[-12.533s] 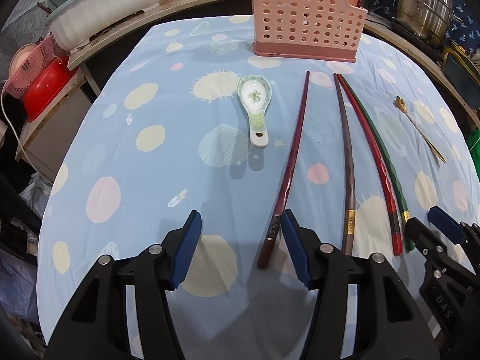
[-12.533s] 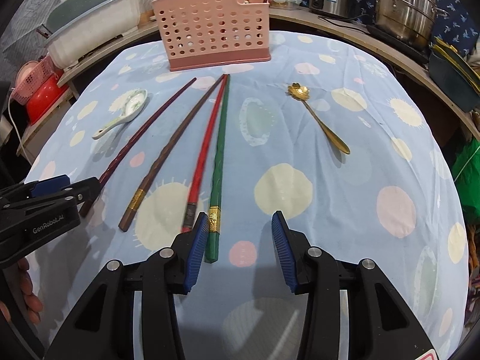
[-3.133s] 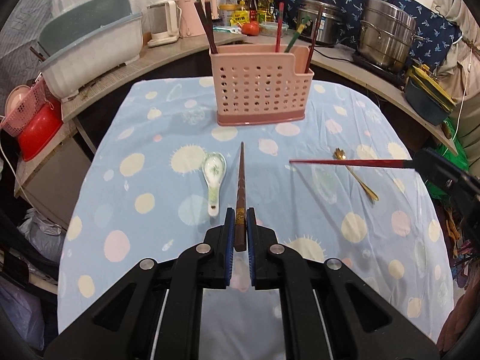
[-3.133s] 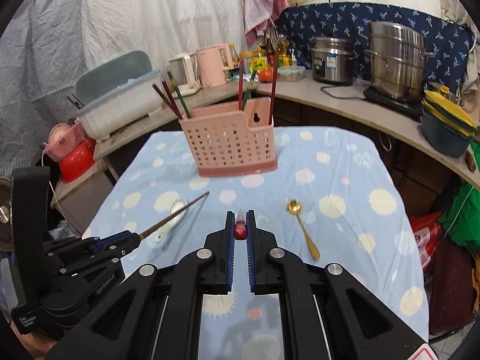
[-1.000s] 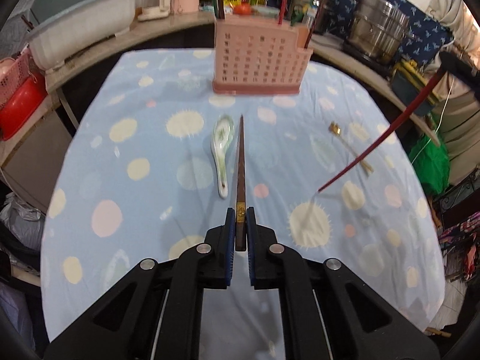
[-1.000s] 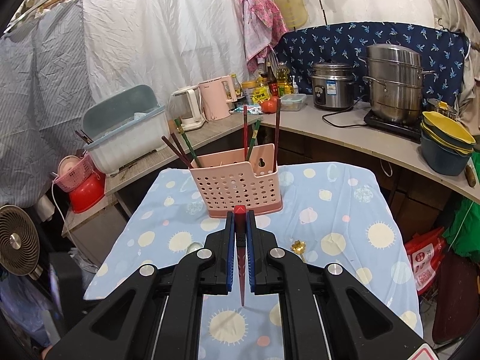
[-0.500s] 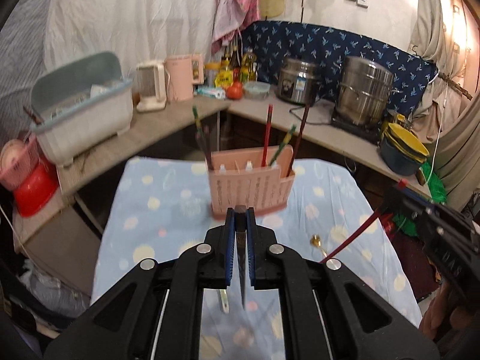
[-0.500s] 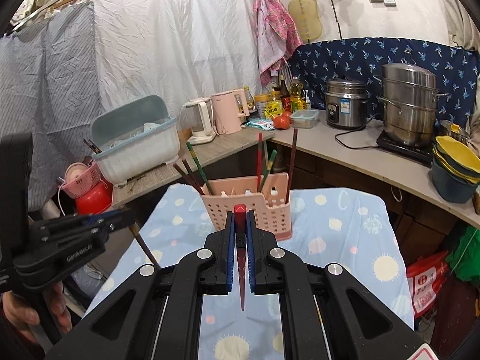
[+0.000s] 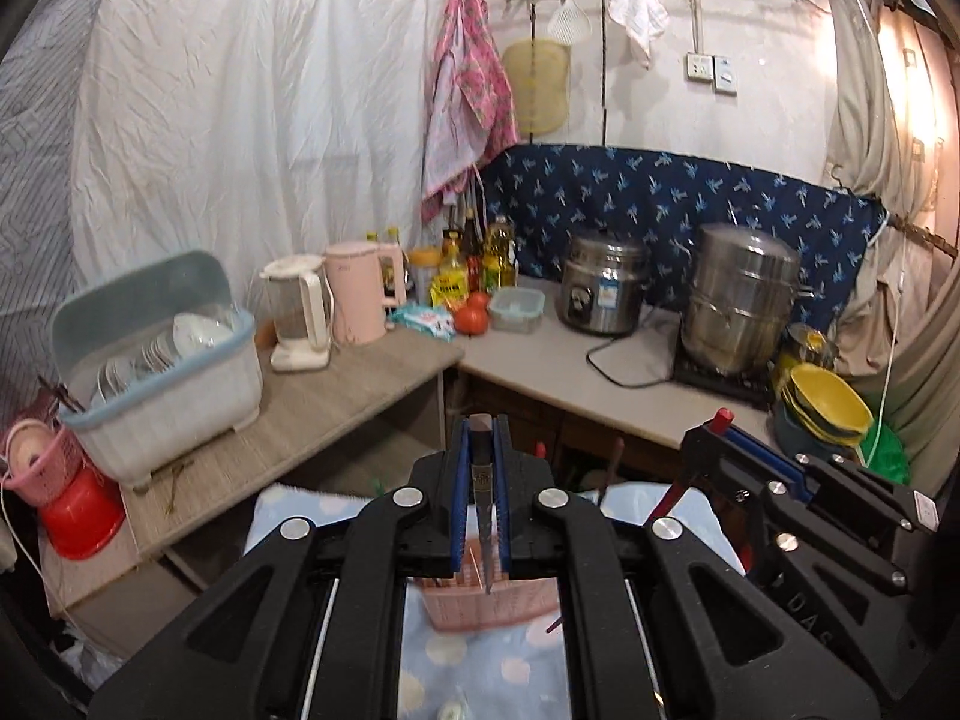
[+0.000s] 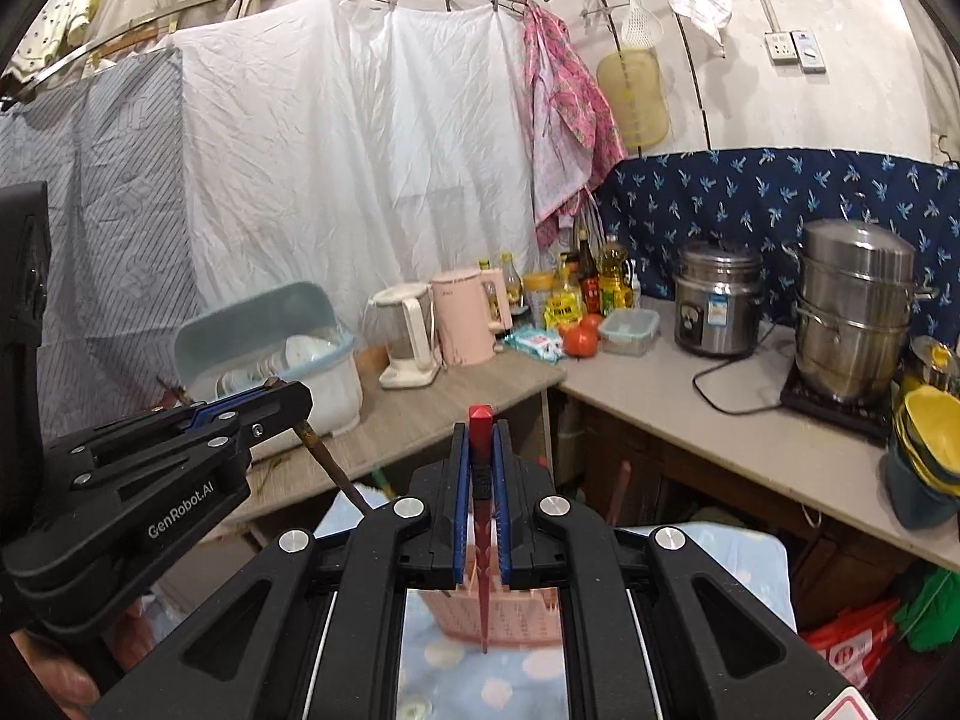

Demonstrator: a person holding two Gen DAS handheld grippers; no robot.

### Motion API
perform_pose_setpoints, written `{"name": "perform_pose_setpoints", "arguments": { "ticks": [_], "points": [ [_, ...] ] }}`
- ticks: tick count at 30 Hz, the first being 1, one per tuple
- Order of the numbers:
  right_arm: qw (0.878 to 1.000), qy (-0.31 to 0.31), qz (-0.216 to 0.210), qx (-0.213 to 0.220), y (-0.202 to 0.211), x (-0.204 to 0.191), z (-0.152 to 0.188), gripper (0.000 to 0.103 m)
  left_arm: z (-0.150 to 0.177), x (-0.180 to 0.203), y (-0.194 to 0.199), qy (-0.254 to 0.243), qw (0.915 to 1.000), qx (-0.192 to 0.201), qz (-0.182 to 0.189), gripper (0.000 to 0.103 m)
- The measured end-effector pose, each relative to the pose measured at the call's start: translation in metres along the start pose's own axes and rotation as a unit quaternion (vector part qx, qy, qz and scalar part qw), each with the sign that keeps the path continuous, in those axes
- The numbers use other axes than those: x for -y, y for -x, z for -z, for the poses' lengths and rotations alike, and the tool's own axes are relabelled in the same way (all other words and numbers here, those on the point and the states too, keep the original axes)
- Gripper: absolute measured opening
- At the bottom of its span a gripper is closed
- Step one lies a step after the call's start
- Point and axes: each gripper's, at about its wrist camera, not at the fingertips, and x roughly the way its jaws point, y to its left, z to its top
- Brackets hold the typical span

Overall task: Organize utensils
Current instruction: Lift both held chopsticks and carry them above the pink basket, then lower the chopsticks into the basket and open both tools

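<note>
My left gripper (image 9: 480, 438) is shut on a dark brown chopstick (image 9: 483, 516), held upright with its tip pointing down over the pink perforated utensil basket (image 9: 486, 606). My right gripper (image 10: 480, 432) is shut on a red chopstick (image 10: 483, 552), also upright, its tip over the same basket (image 10: 498, 612). The right gripper (image 9: 729, 435) shows at the right of the left wrist view, the left gripper (image 10: 282, 396) at the left of the right wrist view, with its brown chopstick (image 10: 333, 462) slanting down. Both grippers are high above the blue spotted tablecloth (image 10: 456, 678).
Behind the table a counter (image 9: 336, 408) holds a dish box (image 9: 156, 372), kettles (image 9: 354, 294), bottles and steel pots (image 9: 744, 300). Yellow bowls (image 9: 828, 402) stand at the right. A red basin (image 9: 78, 516) sits low at the left.
Both grippers have risen and tilted up, so the views show the kitchen wall. The basket has dropped to the bottom of both views, beneath the chopstick tips.
</note>
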Motion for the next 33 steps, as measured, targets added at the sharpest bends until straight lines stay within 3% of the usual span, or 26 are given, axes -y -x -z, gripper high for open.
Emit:
{"name": "perform_pose_setpoints", "arguments": {
  "ticks": [8,17,24,33],
  "points": [
    [1.0,-0.007,0.009,0.001,-0.06,0.002,-0.021,0.007,-0.018,-0.015,-0.053,0.012,0.9998,-0.001,-0.014,0.007],
    [0.998,-0.007,0.017,-0.06,-0.115,0.012,0.028,0.007,0.036,-0.021,-0.11,-0.001,0.998,-0.053,-0.034,0.007],
    [0.996,-0.008,0.025,-0.091,-0.129,0.02,0.06,0.007,0.069,-0.021,-0.128,-0.004,0.9957,-0.083,-0.041,0.007],
    [0.994,-0.012,0.032,-0.108,-0.131,0.029,0.075,0.007,0.084,-0.021,-0.136,-0.003,0.9939,-0.098,-0.052,0.007]
  ]
}}
